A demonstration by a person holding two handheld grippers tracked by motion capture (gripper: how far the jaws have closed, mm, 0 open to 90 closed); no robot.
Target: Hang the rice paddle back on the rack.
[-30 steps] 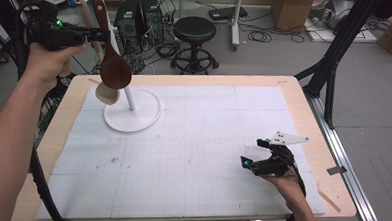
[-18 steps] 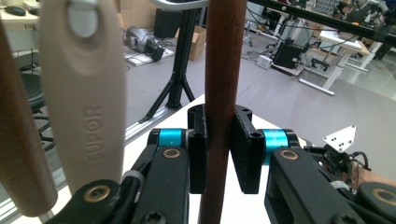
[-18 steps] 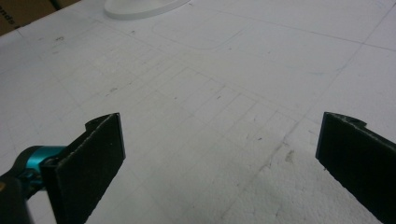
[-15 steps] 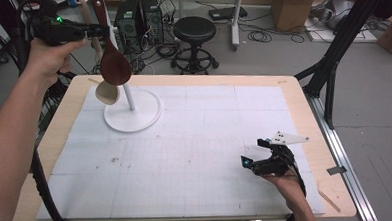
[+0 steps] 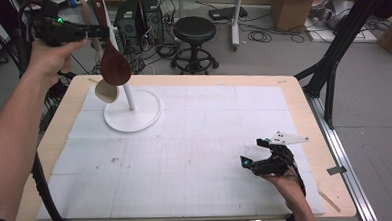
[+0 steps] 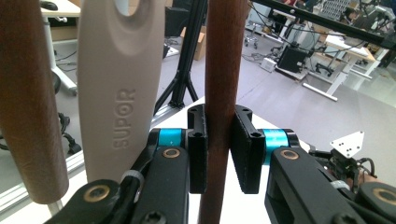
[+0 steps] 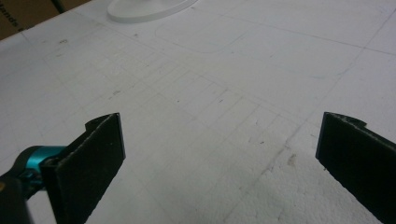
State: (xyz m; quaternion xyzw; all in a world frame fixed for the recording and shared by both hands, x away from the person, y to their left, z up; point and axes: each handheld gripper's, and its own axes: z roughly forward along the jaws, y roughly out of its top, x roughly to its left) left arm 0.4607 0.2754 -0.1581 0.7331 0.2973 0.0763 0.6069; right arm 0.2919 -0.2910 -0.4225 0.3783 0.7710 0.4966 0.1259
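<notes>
Smooth dark wooden spoon (image 5: 113, 64), matt beige plastic spatula (image 6: 119, 79), rough white foam mat (image 5: 196, 150).

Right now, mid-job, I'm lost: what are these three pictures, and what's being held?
A person works at a table with a hand-held gripper in each hand. The high view looks down from above; the other two ride on the grippers.

The left hand-held gripper is shut on a dark wooden spoon by its handle, beside a beige spoon at a white stand.

The right hand-held gripper rests low over the white mat, open and holding nothing.
</notes>
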